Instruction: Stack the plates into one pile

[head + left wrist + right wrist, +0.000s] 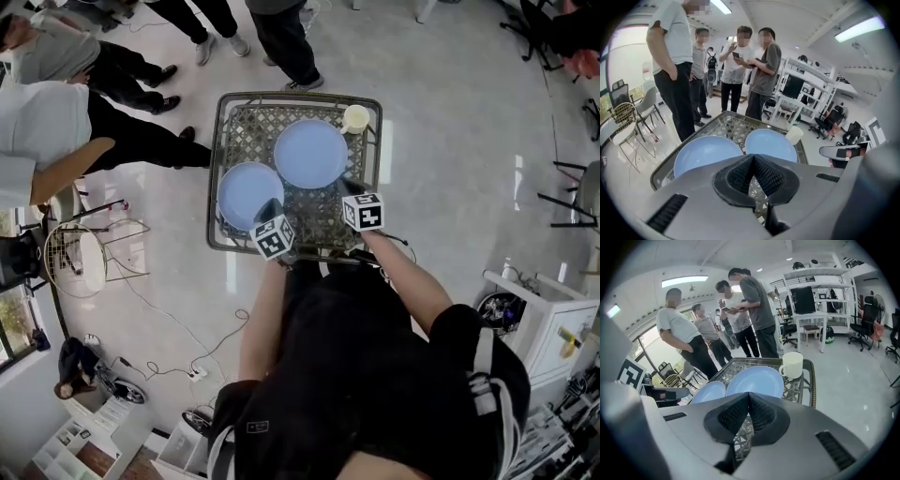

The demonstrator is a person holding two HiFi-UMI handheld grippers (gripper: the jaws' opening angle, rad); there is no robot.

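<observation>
By my reading the stacking has not begun. The two blue plates lie flat, side by side, on the lattice-topped table (217, 169). The nearer plate (246, 192) sits towards my left and the farther plate (310, 153) towards the middle. Their rims meet or just overlap where they come closest, and I cannot tell which. Neither plate rests on top of the other, so there is no pile. A pale cup (355, 118) stands at the far right corner of the table, just beside the farther plate, and has no part in the job. My left gripper (270, 206) hangs over the near edge of the nearer plate with its jaws pressed together and nothing between them. My right gripper (348, 187) is above the table's near right part, beside the farther plate, with its jaws likewise closed on nothing. The whole task is left, as I judge it. I must open one gripper, take one plate by its rim, lift it clear and set it squarely on the other.
</observation>
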